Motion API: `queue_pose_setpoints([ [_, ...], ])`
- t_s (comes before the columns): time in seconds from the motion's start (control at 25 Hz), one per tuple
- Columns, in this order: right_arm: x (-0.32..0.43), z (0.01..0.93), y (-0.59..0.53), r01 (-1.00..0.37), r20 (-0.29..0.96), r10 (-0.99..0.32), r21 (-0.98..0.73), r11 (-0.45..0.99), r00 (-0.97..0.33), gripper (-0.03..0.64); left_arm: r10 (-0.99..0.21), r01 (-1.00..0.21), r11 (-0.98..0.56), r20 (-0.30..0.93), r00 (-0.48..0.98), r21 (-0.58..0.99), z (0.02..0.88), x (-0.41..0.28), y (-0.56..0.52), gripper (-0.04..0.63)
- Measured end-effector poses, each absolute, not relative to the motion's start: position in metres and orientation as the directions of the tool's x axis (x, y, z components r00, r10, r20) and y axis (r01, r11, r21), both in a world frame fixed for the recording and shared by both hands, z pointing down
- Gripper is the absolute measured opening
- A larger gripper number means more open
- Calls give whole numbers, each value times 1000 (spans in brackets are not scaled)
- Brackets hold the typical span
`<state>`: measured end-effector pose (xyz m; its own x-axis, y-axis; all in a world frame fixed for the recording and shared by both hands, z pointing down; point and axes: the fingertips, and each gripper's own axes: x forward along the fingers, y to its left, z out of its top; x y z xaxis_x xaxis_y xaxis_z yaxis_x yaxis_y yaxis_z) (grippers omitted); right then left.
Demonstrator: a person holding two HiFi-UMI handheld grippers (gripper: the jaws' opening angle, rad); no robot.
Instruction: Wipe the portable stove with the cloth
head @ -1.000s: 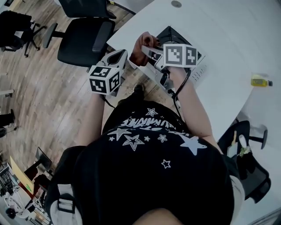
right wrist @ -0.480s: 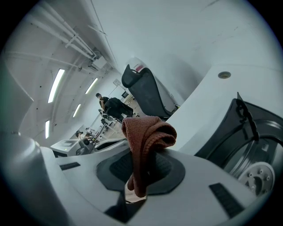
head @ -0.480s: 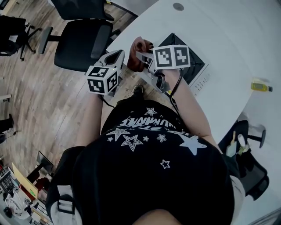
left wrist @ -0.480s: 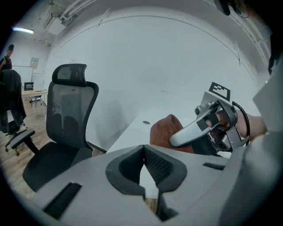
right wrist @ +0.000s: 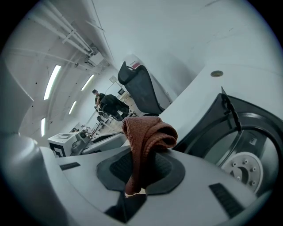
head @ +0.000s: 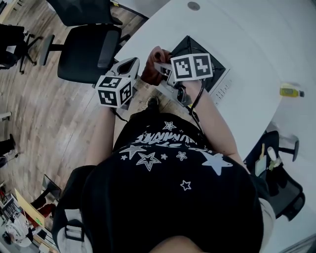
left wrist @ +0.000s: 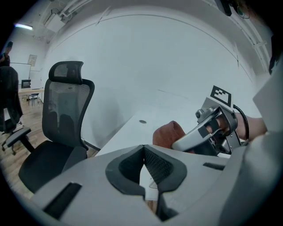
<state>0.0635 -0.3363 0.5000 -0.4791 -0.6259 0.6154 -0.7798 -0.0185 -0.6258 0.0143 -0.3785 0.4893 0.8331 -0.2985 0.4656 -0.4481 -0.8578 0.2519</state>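
My right gripper (right wrist: 140,170) is shut on a folded rust-brown cloth (right wrist: 148,139), which sticks up between its jaws. In the head view the cloth (head: 153,69) hangs at the near-left corner of the black portable stove (head: 195,49) on the white table (head: 247,59), under the right gripper (head: 160,66). The right gripper view shows the stove's black rim and round burner (right wrist: 245,170) just to the right. My left gripper (head: 129,64) hovers off the table's left edge, shut with nothing in it (left wrist: 143,163). In the left gripper view the cloth (left wrist: 168,134) shows ahead.
A black office chair (head: 86,47) stands left of the table over the wooden floor. A small yellow object (head: 291,90) lies at the table's right. Another chair (head: 276,183) with things on it sits at lower right. A round grommet (head: 193,6) marks the table's far side.
Both grippers and the cloth have drifted slightly left and toward me in the head view. The cloth stays held by the right gripper.
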Motion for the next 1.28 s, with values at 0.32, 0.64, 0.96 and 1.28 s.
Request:
queue_pose_setpoints([
  [0.32, 77, 491, -308, -773, 591, -663, -633, -30, -459, 63, -300, -443, -864, 461, 835, 240, 482, 17, -347, 8],
  [0.64, 95, 480, -273, -774, 570, -702, -632, -44, -426, 63, -312, -447, -863, 445, 839, 237, 471, 17, -309, 8],
  [0.96, 108, 482, -234, -815, 591, -718, -577, -57, -367, 63, -304, -441, -866, 454, 838, 235, 474, 17, -271, 8],
  [1.28, 124, 483, -196, -826, 608, -721, -556, -87, -333, 63, -300, -434, -872, 453, 840, 227, 469, 21, -238, 8],
])
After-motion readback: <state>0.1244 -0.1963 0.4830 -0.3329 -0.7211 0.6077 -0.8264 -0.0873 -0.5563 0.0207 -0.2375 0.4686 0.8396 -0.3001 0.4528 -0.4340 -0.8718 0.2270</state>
